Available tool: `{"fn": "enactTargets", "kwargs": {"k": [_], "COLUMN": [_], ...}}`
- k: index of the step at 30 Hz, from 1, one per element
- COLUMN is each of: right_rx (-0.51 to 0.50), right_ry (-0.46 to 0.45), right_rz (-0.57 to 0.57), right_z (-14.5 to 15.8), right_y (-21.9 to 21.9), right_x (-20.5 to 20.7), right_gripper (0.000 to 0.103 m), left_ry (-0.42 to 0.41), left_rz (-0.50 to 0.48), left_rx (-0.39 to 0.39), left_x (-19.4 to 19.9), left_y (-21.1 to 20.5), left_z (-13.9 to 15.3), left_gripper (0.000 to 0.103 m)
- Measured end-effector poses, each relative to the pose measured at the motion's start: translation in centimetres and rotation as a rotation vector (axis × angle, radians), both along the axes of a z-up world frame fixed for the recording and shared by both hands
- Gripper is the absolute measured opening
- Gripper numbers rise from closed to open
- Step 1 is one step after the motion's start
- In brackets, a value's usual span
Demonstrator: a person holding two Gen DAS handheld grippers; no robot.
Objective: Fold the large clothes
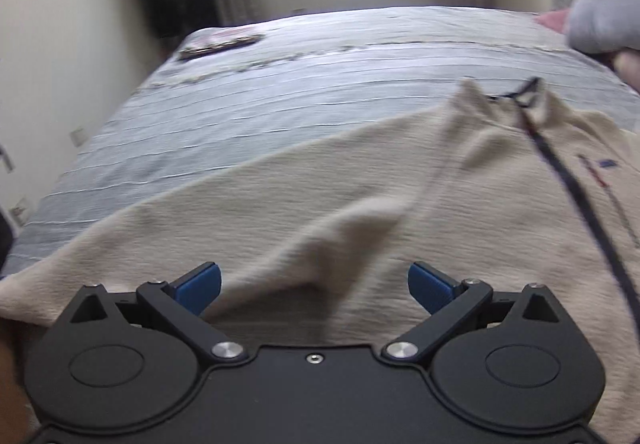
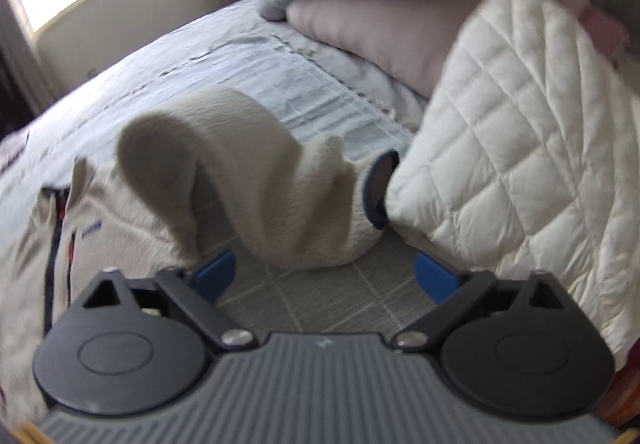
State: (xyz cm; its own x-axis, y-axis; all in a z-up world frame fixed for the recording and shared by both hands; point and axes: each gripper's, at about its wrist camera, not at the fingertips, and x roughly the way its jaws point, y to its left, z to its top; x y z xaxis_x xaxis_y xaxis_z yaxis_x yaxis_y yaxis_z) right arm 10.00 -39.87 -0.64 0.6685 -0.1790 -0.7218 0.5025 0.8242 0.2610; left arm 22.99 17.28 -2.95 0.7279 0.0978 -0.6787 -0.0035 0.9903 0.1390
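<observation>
A cream fleece pullover (image 1: 360, 180) lies spread over the striped grey bedspread (image 1: 280, 84), its dark zip running down from the collar, and the folding looks barely begun: the body is roughly flat but rumpled, and one sleeve (image 2: 248, 164) is humped up in a loop, its dark-trimmed cuff (image 2: 380, 188) resting against a white quilted blanket (image 2: 520, 148) near the pillows (image 2: 360, 28). The left gripper (image 1: 314, 286) hangs over the near part of the pullover with its jaws spread wide and nothing between them. The right gripper (image 2: 325, 274) sits just short of the looped sleeve, jaws also well apart and empty, bare bedspread showing between the blue pads. I would say this is the laying-out step. The next move seems to call for taking that sleeve, probably near the cuff, and drawing it straight or across the body, while the left side smooths the ridge of cloth ahead of it.
</observation>
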Motion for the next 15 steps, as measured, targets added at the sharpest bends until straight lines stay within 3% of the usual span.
{"fn": "enactTargets", "kwargs": {"k": [3, 7, 9, 10, 11, 13, 15], "right_rx": [0.091, 0.09, 0.095, 0.065, 0.041, -0.02, -0.149], "right_ry": [0.038, 0.073, 0.058, 0.034, 0.024, 0.006, -0.034], "right_rz": [-0.059, -0.162, -0.208, -0.228, -0.223, -0.201, -0.152], "right_z": [-3.1, -7.2, -8.8, -8.9, -8.7, -7.1, -4.5], "right_y": [-2.1, -3.2, -3.5, -3.2, -2.7, -1.4, -0.1], "right_x": [1.8, 4.7, 5.7, 5.9, 6.3, 6.8, 7.2], "right_gripper": [0.072, 0.067, 0.051, 0.04, 0.018, 0.011, 0.01], "left_ry": [0.001, 0.0, 0.004, 0.011, 0.019, 0.027, 0.035], "left_rz": [-0.061, -0.104, -0.115, -0.121, -0.124, -0.126, -0.135], "left_rx": [-0.033, -0.064, -0.085, -0.096, -0.105, -0.117, -0.13], "left_x": [-0.9, -2.1, -2.7, -2.7, -2.7, -2.7, -2.7], "left_y": [-3.2, -6.3, -7.7, -8.1, -8.5, -9.1, -9.6], "left_z": [-0.2, -0.6, -1.1, -1.4, -1.7, -2.1, -2.4], "left_gripper": [0.101, 0.101, 0.101, 0.101, 0.101, 0.101, 0.101]}}
